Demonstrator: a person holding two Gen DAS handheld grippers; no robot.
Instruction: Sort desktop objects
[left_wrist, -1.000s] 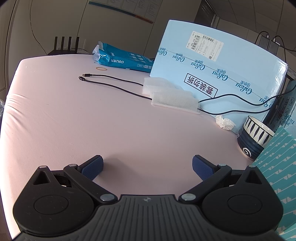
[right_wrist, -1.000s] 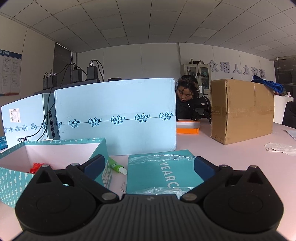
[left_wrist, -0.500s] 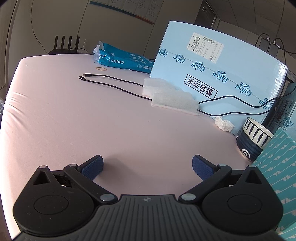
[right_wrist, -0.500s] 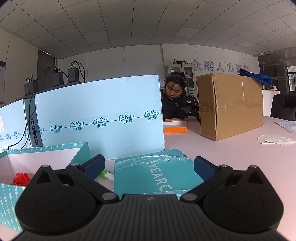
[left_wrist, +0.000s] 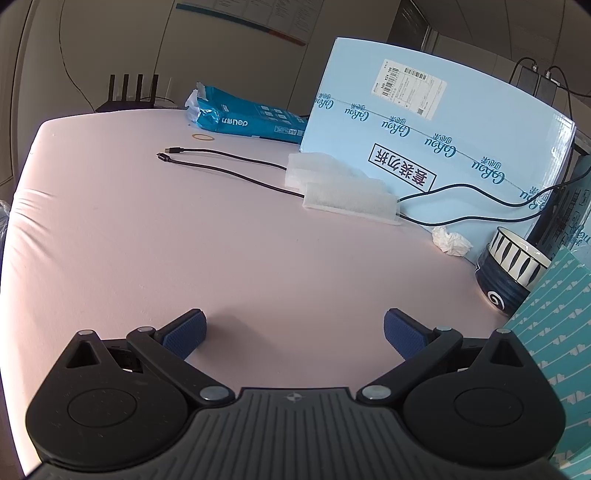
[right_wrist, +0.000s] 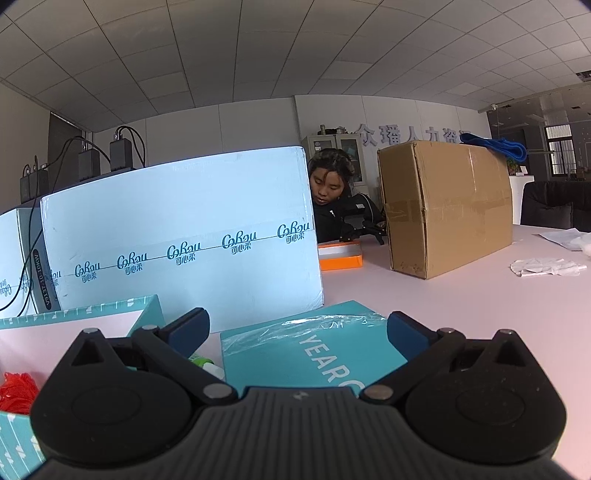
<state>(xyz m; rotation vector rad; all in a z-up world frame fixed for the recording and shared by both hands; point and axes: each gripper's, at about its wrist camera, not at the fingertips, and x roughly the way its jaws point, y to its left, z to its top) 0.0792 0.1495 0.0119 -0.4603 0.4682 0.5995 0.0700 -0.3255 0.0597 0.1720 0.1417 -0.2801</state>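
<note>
Both empty, jaws spread: left gripper (left_wrist: 293, 330) idles over table (left_wrist: 147, 240); right gripper (right_wrist: 297, 328) faces teal box (right_wrist: 11, 439) at 9 o'clock, probably the sorting bin.

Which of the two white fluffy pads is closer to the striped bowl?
The front foam pad, lying over the black cable, is closer to the striped bowl. The other pad sits behind it, against the light blue box.

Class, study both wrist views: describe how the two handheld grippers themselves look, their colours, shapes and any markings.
The left gripper and right gripper look alike: a dark grey ribbed body with a small round emblem, two black rounded housings with circular discs, black link arms with silver pivots, and blue textured pads. No cables or sleeves show.
</note>
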